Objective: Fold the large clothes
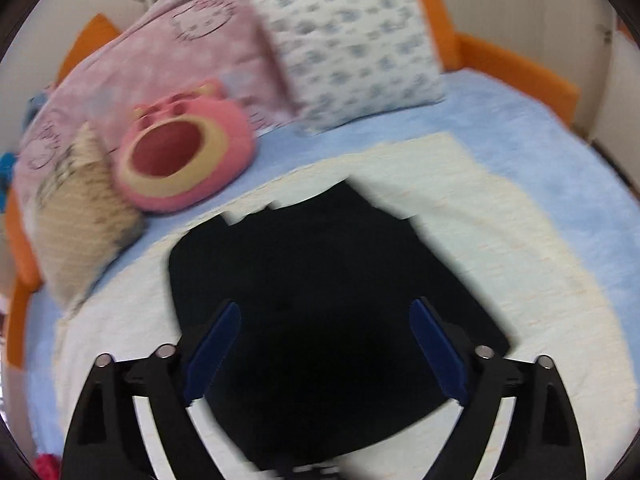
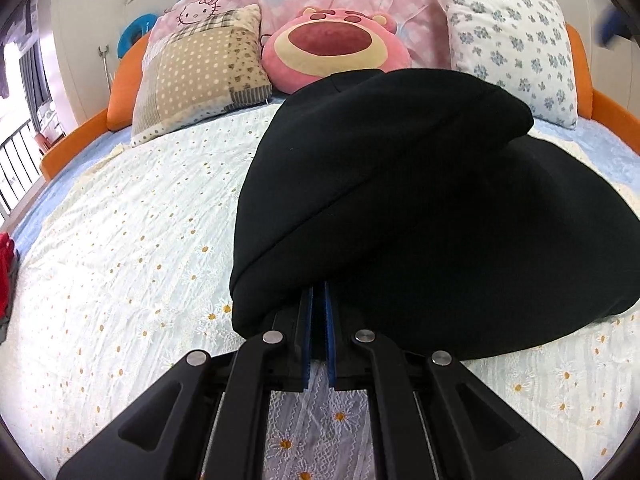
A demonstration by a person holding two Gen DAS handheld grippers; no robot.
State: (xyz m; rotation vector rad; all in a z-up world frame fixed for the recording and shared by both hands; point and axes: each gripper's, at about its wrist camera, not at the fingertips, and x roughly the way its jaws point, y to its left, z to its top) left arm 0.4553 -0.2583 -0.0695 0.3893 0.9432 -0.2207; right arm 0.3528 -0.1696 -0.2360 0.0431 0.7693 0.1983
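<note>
A large black garment lies partly folded on a white daisy-print cover spread over the bed. In the left wrist view, my left gripper hangs over the garment with its blue pads far apart and nothing between them. In the right wrist view, the black garment has one layer doubled over itself into a thick fold. My right gripper is shut on its near edge, and the fingertips are hidden under the cloth. The daisy cover shows to the left.
At the head of the bed are a pink bear plush, a patchwork pillow, a blue-flowered white pillow and a pink cat-print quilt. An orange bed frame rims the mattress. Something red lies at the left edge.
</note>
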